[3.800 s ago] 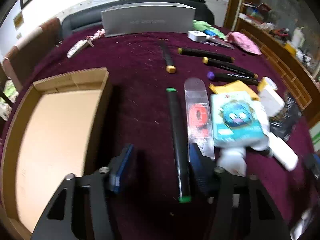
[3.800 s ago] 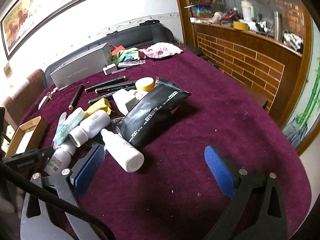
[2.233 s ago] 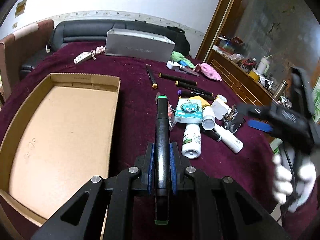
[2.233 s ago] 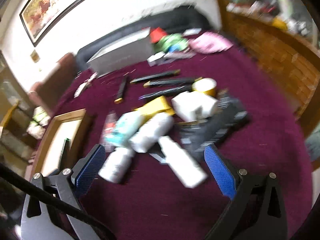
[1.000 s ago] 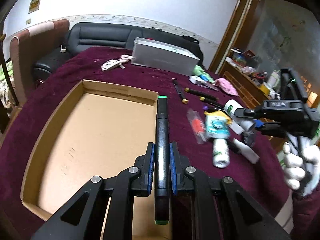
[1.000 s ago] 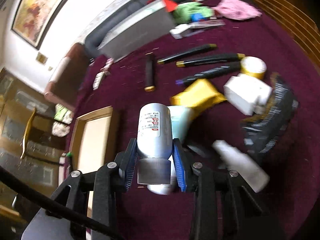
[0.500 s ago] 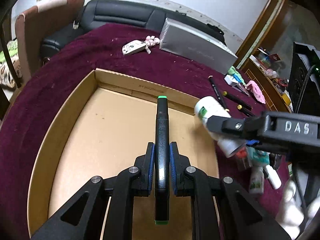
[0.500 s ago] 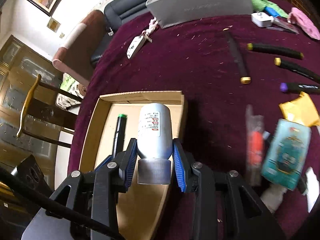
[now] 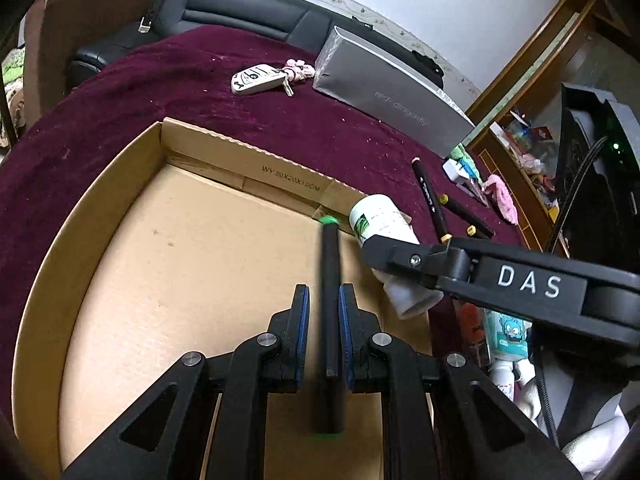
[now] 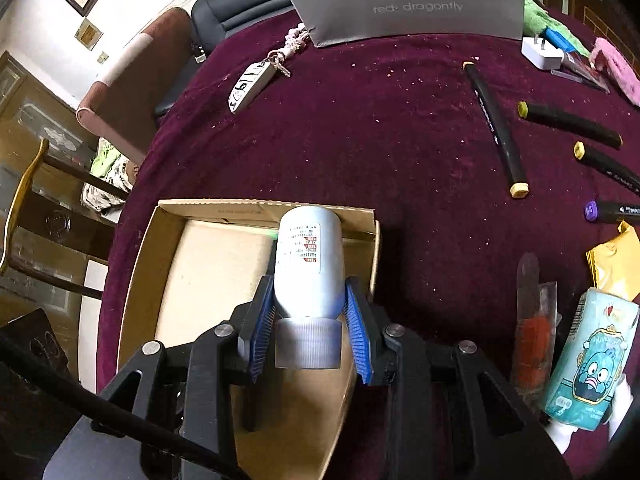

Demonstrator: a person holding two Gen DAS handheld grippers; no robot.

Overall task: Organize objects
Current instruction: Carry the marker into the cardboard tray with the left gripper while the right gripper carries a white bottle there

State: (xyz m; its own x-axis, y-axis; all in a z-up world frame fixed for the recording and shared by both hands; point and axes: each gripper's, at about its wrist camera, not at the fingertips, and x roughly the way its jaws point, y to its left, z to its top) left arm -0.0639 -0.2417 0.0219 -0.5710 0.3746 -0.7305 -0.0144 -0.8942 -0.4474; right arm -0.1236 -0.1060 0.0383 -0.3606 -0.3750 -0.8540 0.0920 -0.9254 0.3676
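Note:
My left gripper (image 9: 323,320) hangs over the floor of the open cardboard box (image 9: 240,148), shut on a black marker with green ends (image 9: 330,280). The marker is blurred and lies nearer the right pad. My right gripper (image 10: 310,320) is shut on a white bottle (image 10: 310,256), gripped near its ribbed cap, base pointing away. The bottle hovers over the box's (image 10: 256,208) far right corner. From the left wrist the bottle (image 9: 380,224) shows just right of the marker, under a black housing marked DAS (image 9: 524,280).
On the maroon cloth beyond the box lie a key fob (image 10: 250,88) and a long grey carton (image 10: 404,4). Several black markers (image 10: 496,128), a clear packet (image 10: 534,328) and a teal pack (image 10: 588,356) lie to the right. A white-gloved hand (image 9: 592,440) holds the right gripper.
Both grippers have come left over the box and sunk a little. The bottle now hangs beside the marker. The marker looks thinner, blurred and shifted toward the right pad.

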